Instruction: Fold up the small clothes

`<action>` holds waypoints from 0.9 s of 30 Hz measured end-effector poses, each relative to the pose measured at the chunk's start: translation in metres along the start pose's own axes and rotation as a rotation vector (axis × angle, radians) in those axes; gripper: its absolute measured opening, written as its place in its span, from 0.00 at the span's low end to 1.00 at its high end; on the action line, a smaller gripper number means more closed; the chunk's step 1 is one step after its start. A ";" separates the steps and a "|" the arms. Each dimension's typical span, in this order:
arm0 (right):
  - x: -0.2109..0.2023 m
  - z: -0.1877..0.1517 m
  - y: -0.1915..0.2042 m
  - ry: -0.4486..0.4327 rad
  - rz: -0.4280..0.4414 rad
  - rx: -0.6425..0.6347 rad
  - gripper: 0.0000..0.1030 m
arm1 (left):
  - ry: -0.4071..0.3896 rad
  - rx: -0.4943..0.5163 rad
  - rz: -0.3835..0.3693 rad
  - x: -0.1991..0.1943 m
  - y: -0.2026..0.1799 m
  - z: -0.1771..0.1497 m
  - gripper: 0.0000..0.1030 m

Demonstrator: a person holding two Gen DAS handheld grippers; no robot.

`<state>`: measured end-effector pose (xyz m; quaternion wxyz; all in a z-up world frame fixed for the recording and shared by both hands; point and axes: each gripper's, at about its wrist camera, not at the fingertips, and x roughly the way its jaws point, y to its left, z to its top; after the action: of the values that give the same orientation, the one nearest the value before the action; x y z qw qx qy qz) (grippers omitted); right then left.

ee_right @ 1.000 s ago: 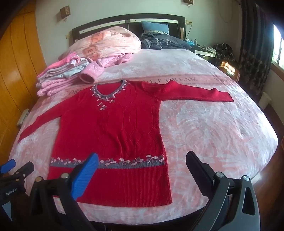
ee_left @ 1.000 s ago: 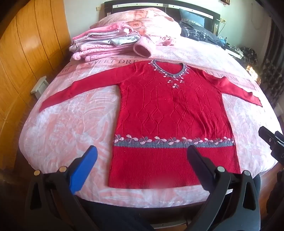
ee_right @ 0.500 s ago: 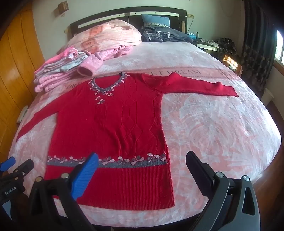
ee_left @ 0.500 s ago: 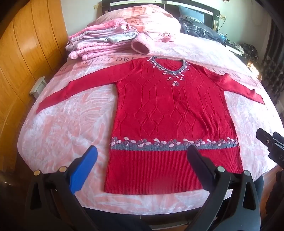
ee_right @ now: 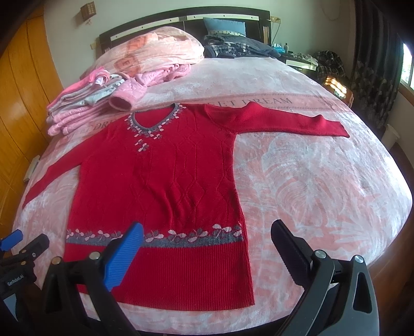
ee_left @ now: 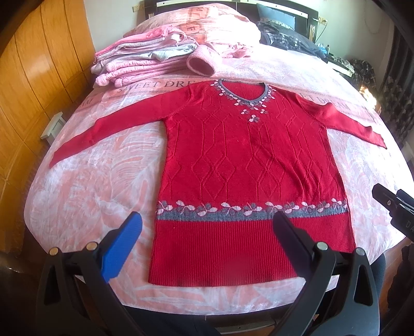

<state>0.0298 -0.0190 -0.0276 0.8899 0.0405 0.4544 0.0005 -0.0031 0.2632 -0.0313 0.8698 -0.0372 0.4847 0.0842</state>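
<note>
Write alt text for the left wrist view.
A red sweater lies flat, sleeves spread, on a pink bedspread. The open left gripper hovers near its hem, with folded pink clothes stacked by the headboard.

Bedroom's got a big bed [ee_right: 323,181] with a pink leafy blanket and a dark headboard [ee_right: 181,19]. Orange wood panels [ee_left: 33,85] run along its left edge, dark curtains [ee_right: 375,64] and a bright window [ee_right: 407,67] past the right.
</note>
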 end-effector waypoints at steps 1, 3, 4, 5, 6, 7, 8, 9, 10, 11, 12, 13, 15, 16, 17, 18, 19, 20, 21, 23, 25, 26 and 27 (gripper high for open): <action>0.000 0.000 0.000 0.000 0.000 -0.001 0.96 | 0.001 0.000 0.001 0.000 0.000 0.000 0.96; 0.000 0.000 0.000 0.001 0.000 0.001 0.96 | 0.003 -0.002 0.003 0.001 0.001 0.000 0.96; 0.000 0.000 0.000 0.000 0.001 0.001 0.96 | 0.003 -0.005 0.001 0.001 0.002 0.000 0.96; 0.000 0.000 0.001 -0.001 0.001 0.000 0.96 | 0.002 -0.006 0.001 0.000 0.003 0.001 0.96; 0.000 0.000 0.002 -0.002 0.002 -0.002 0.96 | 0.000 -0.007 0.002 0.000 0.003 0.000 0.96; 0.001 0.000 0.002 -0.003 0.002 -0.002 0.96 | -0.002 -0.007 0.003 -0.001 0.003 0.000 0.96; 0.001 0.000 0.003 -0.003 0.003 -0.002 0.96 | -0.003 -0.007 0.003 -0.002 0.003 -0.001 0.96; 0.001 0.000 0.003 -0.002 0.004 -0.001 0.96 | -0.004 -0.007 0.003 -0.002 0.003 -0.001 0.96; 0.000 0.000 0.003 -0.002 0.002 -0.001 0.96 | -0.005 -0.008 0.002 -0.003 0.003 -0.001 0.96; 0.000 0.000 0.003 -0.002 0.003 -0.002 0.96 | -0.005 -0.007 0.003 -0.003 0.003 -0.001 0.96; 0.001 0.000 0.004 -0.001 0.004 -0.002 0.96 | -0.005 -0.005 0.003 -0.003 0.003 -0.001 0.96; 0.000 0.000 0.004 -0.001 0.002 0.000 0.96 | -0.006 -0.005 0.004 -0.004 0.003 -0.001 0.96; 0.000 0.000 0.004 -0.003 0.004 -0.001 0.96 | -0.008 -0.003 0.004 -0.006 0.003 -0.002 0.97; 0.000 0.000 0.004 -0.004 0.005 0.000 0.96 | -0.009 -0.003 0.004 -0.006 0.002 -0.003 0.97; 0.000 0.000 0.005 -0.006 0.005 0.000 0.96 | -0.010 -0.003 0.004 -0.007 0.002 -0.003 0.97; 0.000 0.000 0.006 -0.007 0.005 -0.001 0.96 | -0.011 -0.003 0.004 -0.008 0.002 -0.003 0.97; -0.001 -0.001 0.005 -0.009 0.006 -0.001 0.96 | -0.012 -0.004 0.004 -0.009 0.001 -0.003 0.97; -0.001 -0.001 0.006 -0.011 0.007 -0.001 0.96 | -0.012 -0.005 0.004 -0.010 0.002 -0.003 0.97; -0.002 -0.001 0.006 -0.011 0.010 0.000 0.96 | -0.012 -0.006 0.002 -0.010 0.002 -0.003 0.97; -0.003 -0.001 0.006 -0.010 0.009 0.001 0.96 | -0.012 -0.004 0.004 -0.011 0.001 -0.003 0.97; -0.003 -0.001 0.007 -0.011 0.011 0.001 0.96 | -0.013 -0.003 0.005 -0.011 0.002 -0.002 0.97; -0.003 -0.001 0.007 -0.010 0.010 0.001 0.96 | -0.013 -0.003 0.006 -0.011 0.002 -0.002 0.97; -0.003 -0.001 0.007 -0.009 0.010 0.000 0.96 | -0.014 -0.004 0.005 -0.011 0.002 -0.002 0.97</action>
<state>0.0278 -0.0119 -0.0255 0.8919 0.0428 0.4502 0.0046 -0.0109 0.2635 -0.0226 0.8728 -0.0370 0.4787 0.0876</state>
